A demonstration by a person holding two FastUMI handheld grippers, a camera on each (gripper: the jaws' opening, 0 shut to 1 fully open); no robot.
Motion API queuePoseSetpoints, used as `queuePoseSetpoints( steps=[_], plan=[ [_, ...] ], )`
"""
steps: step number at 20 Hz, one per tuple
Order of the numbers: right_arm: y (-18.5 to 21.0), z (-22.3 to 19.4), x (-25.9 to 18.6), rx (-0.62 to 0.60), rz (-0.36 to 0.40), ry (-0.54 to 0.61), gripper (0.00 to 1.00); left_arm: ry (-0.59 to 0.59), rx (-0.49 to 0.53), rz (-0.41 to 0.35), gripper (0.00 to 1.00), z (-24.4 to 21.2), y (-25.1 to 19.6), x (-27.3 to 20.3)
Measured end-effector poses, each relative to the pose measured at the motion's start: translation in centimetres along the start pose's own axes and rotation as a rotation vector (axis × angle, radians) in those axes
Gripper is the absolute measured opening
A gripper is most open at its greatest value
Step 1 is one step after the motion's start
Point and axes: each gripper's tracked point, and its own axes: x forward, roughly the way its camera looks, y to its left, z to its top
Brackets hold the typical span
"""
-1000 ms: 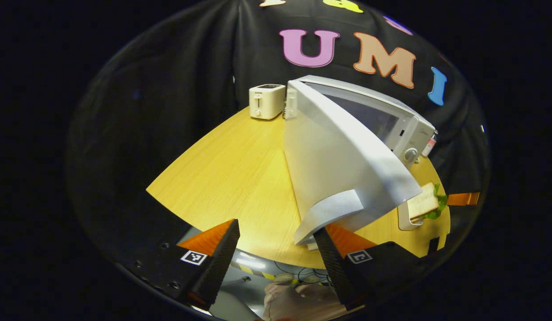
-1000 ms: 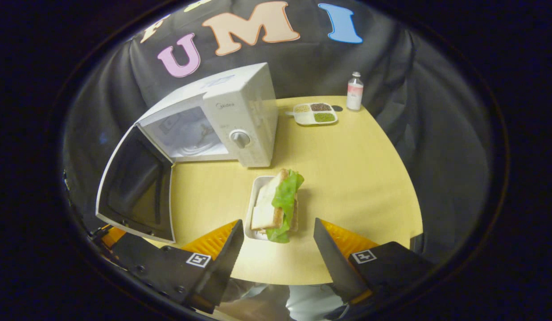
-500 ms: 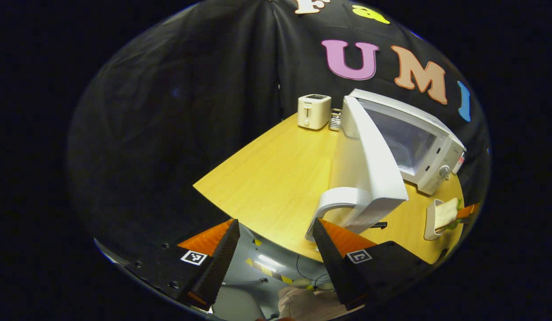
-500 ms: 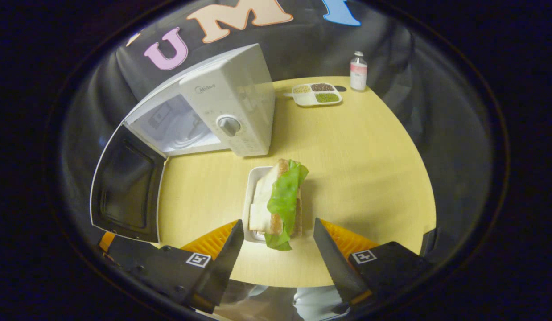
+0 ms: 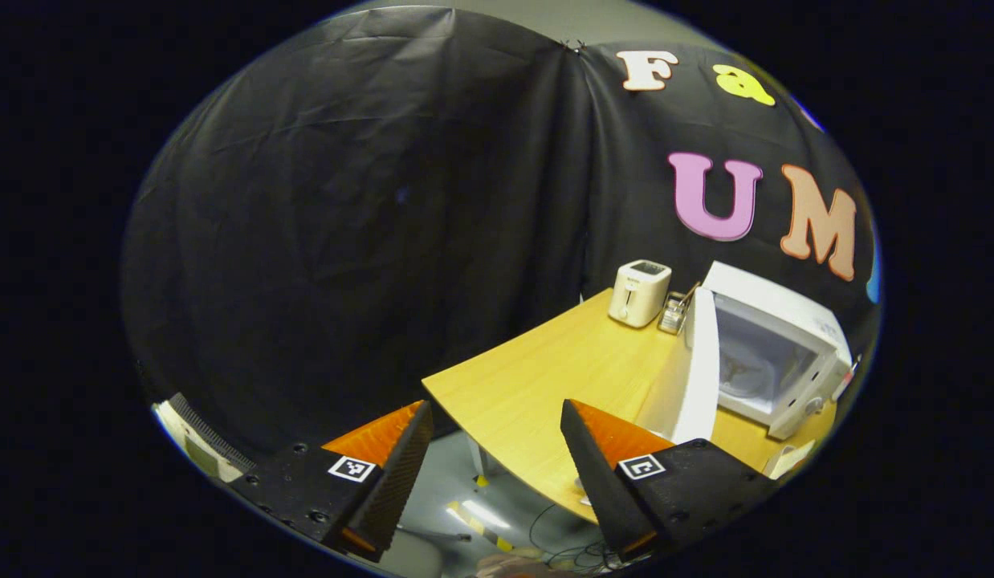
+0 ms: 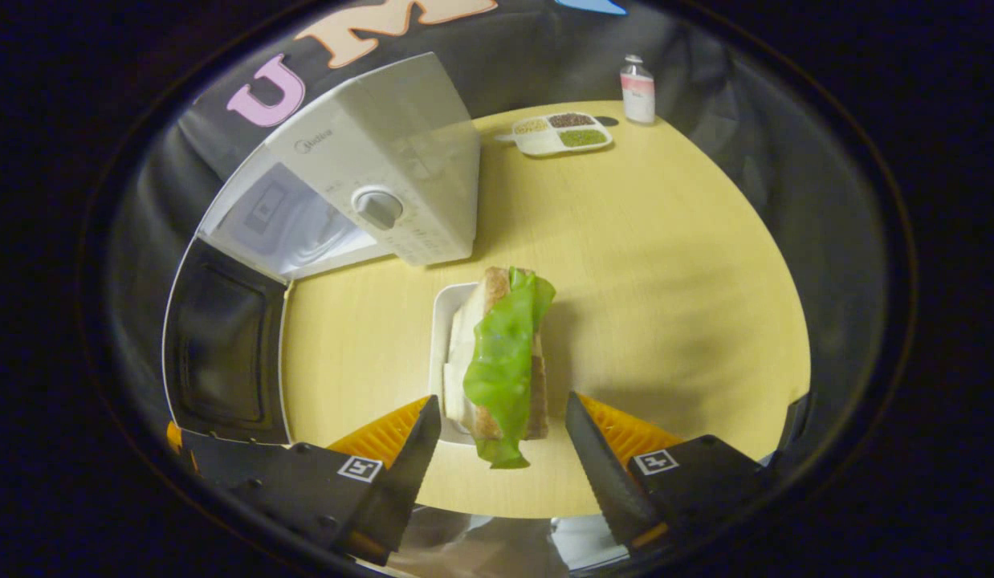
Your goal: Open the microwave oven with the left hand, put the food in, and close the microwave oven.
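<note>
The white microwave (image 6: 384, 172) stands at the back left of the round wooden table (image 6: 666, 265), its door (image 6: 224, 345) swung wide open toward the table's front. A sandwich with green lettuce (image 6: 501, 361) lies on a small white tray (image 6: 442, 337) in front of the microwave. My right gripper (image 6: 497, 449) is open, its fingers reaching either side of the sandwich's near end without touching it. My left gripper (image 5: 489, 449) is open and holds nothing, drawn back off the table's edge; in the left gripper view the microwave (image 5: 778, 353) and its open door (image 5: 690, 377) sit far right.
A cream toaster (image 5: 639, 293) and a small rack (image 5: 672, 313) stand behind the microwave's left side. A divided dish of grains (image 6: 557, 132) and a small bottle (image 6: 637, 79) sit at the table's far edge. Grey floor with striped tape (image 5: 481, 514) lies below the left gripper.
My left gripper has let go of the door handle and pulled back and left, away from the table. My right gripper has moved closer over the sandwich. The door has swung wider.
</note>
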Motion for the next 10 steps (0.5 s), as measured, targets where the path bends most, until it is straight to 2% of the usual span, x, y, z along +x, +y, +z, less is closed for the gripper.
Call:
queuePoseSetpoints(
  steps=[1,2,3,5,7,9,10],
  plan=[
    [0.5,-0.2,0.2,0.035,0.026,0.015,0.87,-0.025,-0.019,-0.016,0.93,1.1,-0.7,-0.4],
    [0.6,-0.2,0.2,0.054,0.034,0.025,0.78,-0.049,-0.026,-0.026,0.93,2.0,-1.2,-0.6],
    [0.4,-0.2,0.4,0.055,0.031,0.024,0.75,-0.071,-0.018,-0.033,0.93,3.0,-1.8,-0.7],
    [-0.4,0.0,0.8,0.072,0.003,0.017,0.75,-0.107,0.002,-0.050,0.94,4.2,-2.7,-1.2],
    [-0.1,-0.2,0.6,0.122,0.036,0.033,0.45,-0.111,0.003,-0.089,0.94,4.5,-4.7,-1.9],
    [0.2,0.1,0.5,0.142,0.069,0.014,0.41,-0.106,0.017,-0.096,0.94,4.4,-5.3,-2.0],
    [0.3,0.3,0.4,0.142,0.086,-0.011,0.46,-0.106,0.019,-0.101,0.94,4.3,-5.6,-2.3]
  ],
)
